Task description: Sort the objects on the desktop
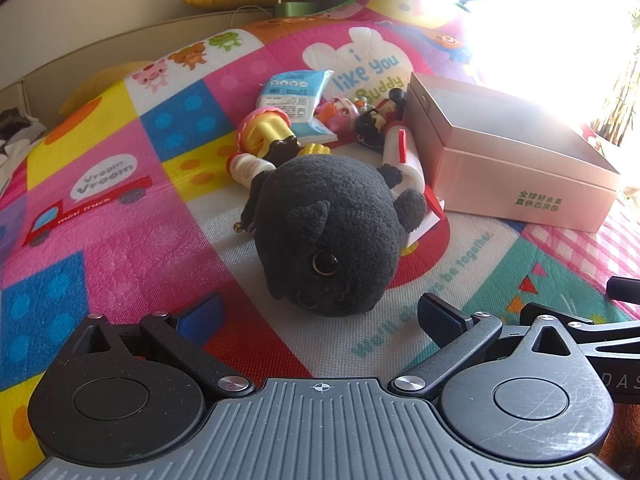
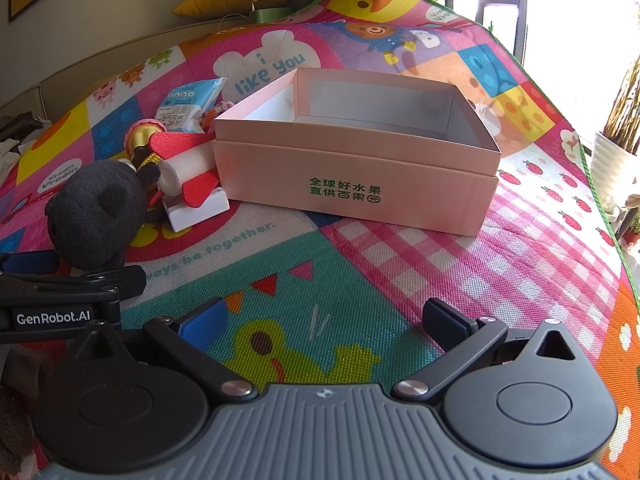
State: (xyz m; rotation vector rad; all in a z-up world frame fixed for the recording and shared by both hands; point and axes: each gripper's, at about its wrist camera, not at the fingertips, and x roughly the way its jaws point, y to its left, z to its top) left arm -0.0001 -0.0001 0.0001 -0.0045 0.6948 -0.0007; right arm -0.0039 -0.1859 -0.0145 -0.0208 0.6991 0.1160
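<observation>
With both the left gripper [image 1: 320, 316] and right gripper [image 2: 322, 320] spread and empty, grabbing the near plush [image 1: 328, 236] may drag the toys [image 1: 280, 132] touching its far side away from the box [image 2: 360, 184] at right.

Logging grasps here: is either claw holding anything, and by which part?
Nothing is held. The left claw is open before the black plush cat; the right claw is open over bare mat.

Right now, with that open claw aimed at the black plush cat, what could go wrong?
The black plush cat leans against the toy pile behind it, so lifting it may drag or topple those toys. It looks wide for the open left gripper, so the grip might slip. The pink box seems light and might slide if bumped.
</observation>
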